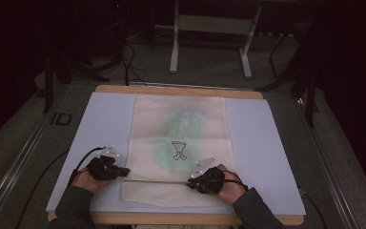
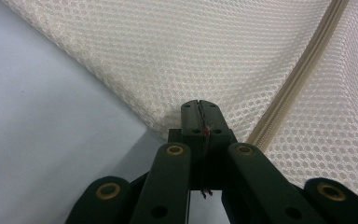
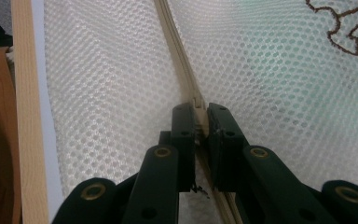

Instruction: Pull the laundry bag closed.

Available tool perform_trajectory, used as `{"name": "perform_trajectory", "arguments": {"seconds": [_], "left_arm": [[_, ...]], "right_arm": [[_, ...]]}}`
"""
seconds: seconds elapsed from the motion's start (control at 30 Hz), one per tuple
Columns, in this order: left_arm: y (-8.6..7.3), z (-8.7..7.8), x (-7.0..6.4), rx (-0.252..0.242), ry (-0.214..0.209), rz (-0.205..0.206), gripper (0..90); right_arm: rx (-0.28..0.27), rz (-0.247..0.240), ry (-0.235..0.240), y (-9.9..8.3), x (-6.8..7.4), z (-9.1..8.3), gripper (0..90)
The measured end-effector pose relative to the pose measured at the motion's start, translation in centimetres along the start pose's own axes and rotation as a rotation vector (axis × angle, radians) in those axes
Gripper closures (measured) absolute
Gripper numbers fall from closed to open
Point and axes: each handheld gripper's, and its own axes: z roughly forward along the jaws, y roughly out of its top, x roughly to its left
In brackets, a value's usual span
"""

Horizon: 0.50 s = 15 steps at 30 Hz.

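A cream mesh laundry bag [image 1: 178,143] lies flat on a pale blue mat [image 1: 259,143] that covers a wooden table [image 1: 181,89], and everything else is placed against this bag. It runs lengthwise away from the person, with a green garment [image 1: 183,129] showing faintly through the netting near its middle and a small brown embroidered figure [image 1: 179,150] on the near half. A beige zipper [image 1: 157,182] crosses the bag close to its near end.

The left gripper [image 1: 124,171] sits at the bag's left edge, just where the zipper line meets it. In the left gripper view its jaws are pressed together with no gap [image 2: 200,112], and the mesh edge [image 2: 168,126] bunches right at their tips, so they look to pinch the netting beside the zipper tape [image 2: 298,74], though the cloth between them is hidden.

The right gripper [image 1: 191,181] rests on the zipper toward the bag's right side, below the embroidered figure. In the right gripper view its jaws stand nearly closed [image 3: 200,119] around a small beige zipper slider [image 3: 198,103], which sits on the zipper track [image 3: 172,32] between them.

Each gripper is held by a hand [image 1: 83,179] that reaches in from the near edge of the table, in dark sleeves.
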Motion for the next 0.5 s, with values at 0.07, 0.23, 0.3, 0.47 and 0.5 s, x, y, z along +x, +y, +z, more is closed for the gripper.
{"name": "perform_trajectory", "arguments": {"seconds": [0.07, 0.23, 0.3, 0.47, 0.5], "left_arm": [[0.0, 0.0, 0.0, 0.0, 0.0, 0.0, 90.0], [-0.01, 0.0, 0.01, 0.0, 0.0, 0.0, 90.0], [0.0, 0.0, 0.01, 0.0, 0.0, -0.001, 90.0], [-0.01, 0.0, 0.01, -0.001, 0.0, -0.002, 90.0], [-0.01, 0.0, 0.0, -0.001, 0.0, -0.002, 90.0]], "right_arm": [[0.002, 0.003, -0.001, -0.13, -0.03, -0.09, 82.2], [0.007, 0.007, -0.006, -0.53, -0.18, -0.42, 82.2], [0.003, 0.007, -0.008, -0.71, -0.24, -0.52, 82.2], [0.006, 0.011, -0.01, -1.01, -0.36, -0.77, 82.2], [0.007, 0.01, -0.01, -1.05, -0.38, -0.79, 82.2]]}}
